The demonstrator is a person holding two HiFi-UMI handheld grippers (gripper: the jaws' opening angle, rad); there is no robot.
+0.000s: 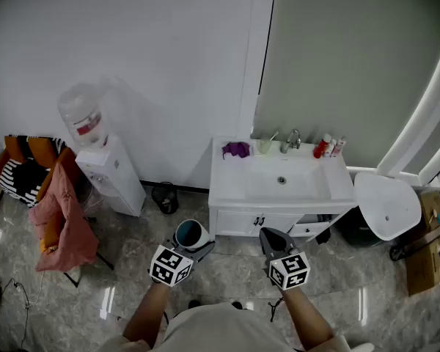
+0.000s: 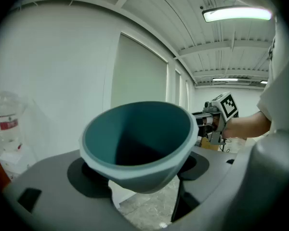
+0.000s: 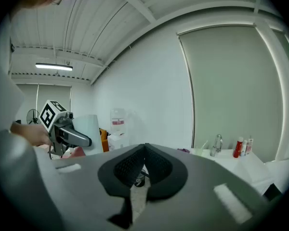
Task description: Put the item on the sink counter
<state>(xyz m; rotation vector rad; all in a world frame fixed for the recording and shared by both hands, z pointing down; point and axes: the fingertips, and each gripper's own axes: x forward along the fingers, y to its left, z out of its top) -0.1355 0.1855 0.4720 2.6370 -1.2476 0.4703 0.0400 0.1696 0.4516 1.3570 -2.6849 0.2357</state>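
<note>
My left gripper is shut on a teal cup with a pale outside, held in front of the white sink cabinet. In the left gripper view the cup fills the middle, mouth toward the camera, wedged between the two jaws of that gripper. My right gripper hovers to the right at the same height, jaws together and nothing in them; its own view shows the gripper with pads meeting. The sink counter lies just ahead, with basin and tap.
On the counter sit a purple cloth, a small cup and red-and-white bottles. A water dispenser stands left, a chair draped with clothes further left, a small bin by the cabinet, a white round stool right.
</note>
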